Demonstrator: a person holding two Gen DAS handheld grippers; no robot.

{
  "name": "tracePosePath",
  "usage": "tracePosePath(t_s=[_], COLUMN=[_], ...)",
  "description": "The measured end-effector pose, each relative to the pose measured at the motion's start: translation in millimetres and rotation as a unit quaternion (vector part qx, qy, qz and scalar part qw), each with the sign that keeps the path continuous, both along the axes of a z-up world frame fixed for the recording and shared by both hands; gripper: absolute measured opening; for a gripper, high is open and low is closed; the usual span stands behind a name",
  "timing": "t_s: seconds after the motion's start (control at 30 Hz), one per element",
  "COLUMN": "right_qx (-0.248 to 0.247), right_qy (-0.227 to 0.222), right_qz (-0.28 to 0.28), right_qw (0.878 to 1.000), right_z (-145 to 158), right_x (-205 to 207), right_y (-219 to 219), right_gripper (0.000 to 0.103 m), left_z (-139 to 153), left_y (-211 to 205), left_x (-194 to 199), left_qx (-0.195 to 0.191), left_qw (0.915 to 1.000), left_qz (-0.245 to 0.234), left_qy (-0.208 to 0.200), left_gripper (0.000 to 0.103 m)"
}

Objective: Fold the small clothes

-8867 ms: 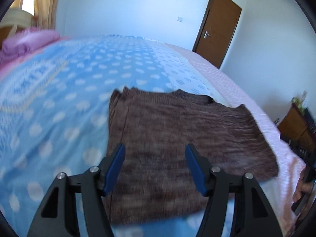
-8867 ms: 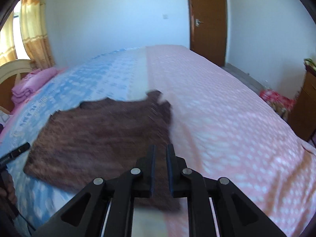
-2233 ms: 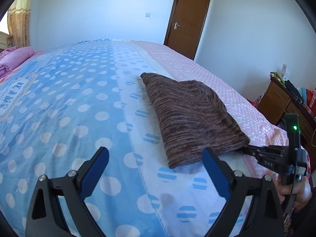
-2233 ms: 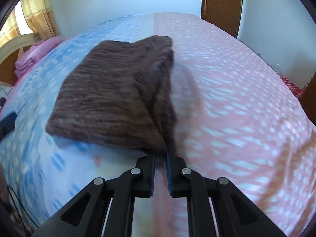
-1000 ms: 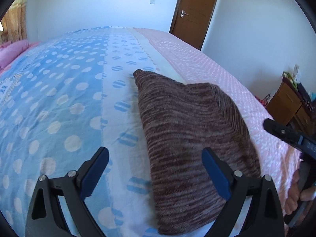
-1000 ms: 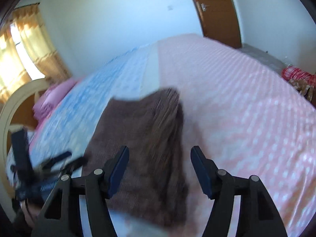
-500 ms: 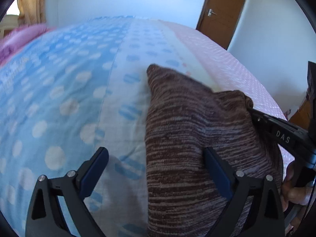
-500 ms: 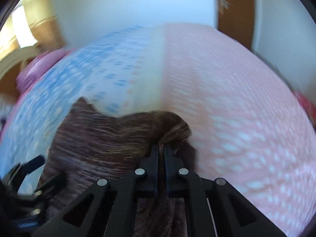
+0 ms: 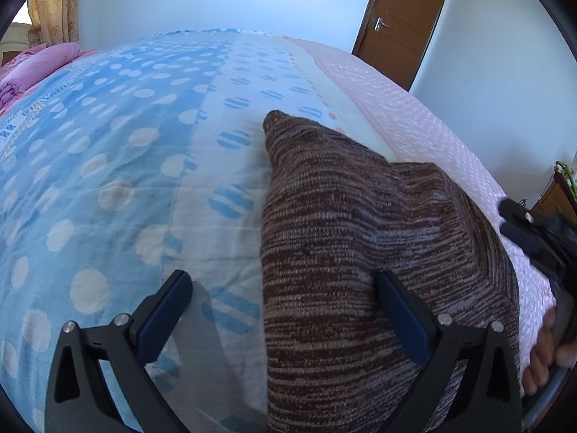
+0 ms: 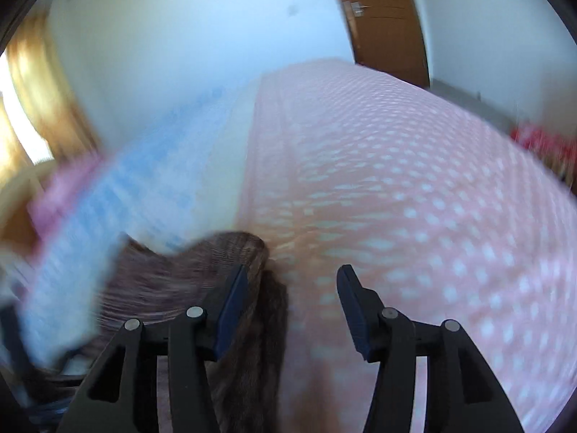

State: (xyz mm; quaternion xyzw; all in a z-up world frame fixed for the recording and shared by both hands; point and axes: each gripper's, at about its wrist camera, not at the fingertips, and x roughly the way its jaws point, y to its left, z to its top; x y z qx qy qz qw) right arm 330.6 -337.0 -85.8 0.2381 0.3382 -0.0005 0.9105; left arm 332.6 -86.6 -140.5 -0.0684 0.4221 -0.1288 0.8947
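Observation:
A folded brown knitted sweater [image 9: 353, 238] lies on the bed. My left gripper [image 9: 285, 310] is open and empty, its jaws wide apart over the sweater's near left edge. In the blurred right wrist view the sweater [image 10: 187, 281] sits at lower left. My right gripper [image 10: 292, 303] is open and empty, its left finger beside the sweater's far right corner. The right gripper also shows at the right edge of the left wrist view [image 9: 533, 238], held by a hand.
The bed cover is blue with white dots [image 9: 108, 151] on the left and pink [image 9: 414, 115] on the right. A pink folded blanket [image 9: 32, 68] lies far left. A brown door [image 9: 404, 21] and a wooden cabinet [image 9: 555, 195] stand to the right.
My right gripper has opened and let go of the sweater's far right corner, and drawn back to the right. My left gripper stays open over the sweater's left edge.

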Motion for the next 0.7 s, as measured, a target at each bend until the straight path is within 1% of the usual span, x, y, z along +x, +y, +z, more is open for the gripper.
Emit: tracePosePath(t_s=[0.03,0.1,0.13,0.17,0.23,0.33,0.4,0.47,0.5,0.53,0.63,0.67,0.7], right_qx=[0.025,0.063,0.078,0.080,0.066,0.043,0.043,0.073,0.081,0.076,0.059,0.052,0.043], right_qy=[0.009,0.019,0.023,0.029,0.033,0.022,0.019,0.014,0.014,0.015,0.017,0.019,0.020], right_qz=[0.004,0.017,0.026,0.033,0.045,0.070,0.075,0.094,0.098,0.100,0.106,0.107,0.109], right_qw=[1.000,0.998,0.996,0.996,0.996,0.996,0.996,0.993,0.992,0.992,0.992,0.993,0.993], right_z=[-4,-13,-21,-26,-33,-31,-31,-32,-34,-34,-35,-37,-38], right_x=[-7,-15,-18,-19,-16,-13,-14,-15,-16,-17,-13,-11,-9], right_y=[-2,0,3,8,18,29,31,31,31,34,40,42,46], right_gripper=[0.057,0.059,0.059,0.059,0.061,0.073,0.073,0.073,0.073,0.073,0.073,0.073,0.073], left_z=[0,0,0,0,0,0,0,4,5,8,16,16,13], left_y=[-1,0,0,0,0,-1,-2,-4,-6,-10,-25,-33,-38], left_x=[0,0,0,0,-1,-2,-3,-6,-6,-7,-9,-8,-5], left_qx=[0.001,0.002,0.002,0.002,0.001,0.003,0.005,0.003,0.004,0.009,0.012,0.021,0.037], left_qw=[1.0000,1.0000,1.0000,1.0000,1.0000,1.0000,1.0000,0.9999,0.9997,0.9995,0.9978,0.9968,0.9963], left_qz=[0.000,0.000,0.000,-0.001,-0.002,-0.004,-0.008,-0.016,-0.021,-0.030,-0.061,-0.073,-0.074], left_qy=[-0.001,-0.001,-0.001,-0.001,-0.001,0.000,-0.001,-0.005,-0.007,-0.008,-0.022,-0.025,-0.024], left_gripper=[0.103,0.103,0.103,0.103,0.103,0.103,0.103,0.102,0.098,0.095,0.094,0.095,0.096])
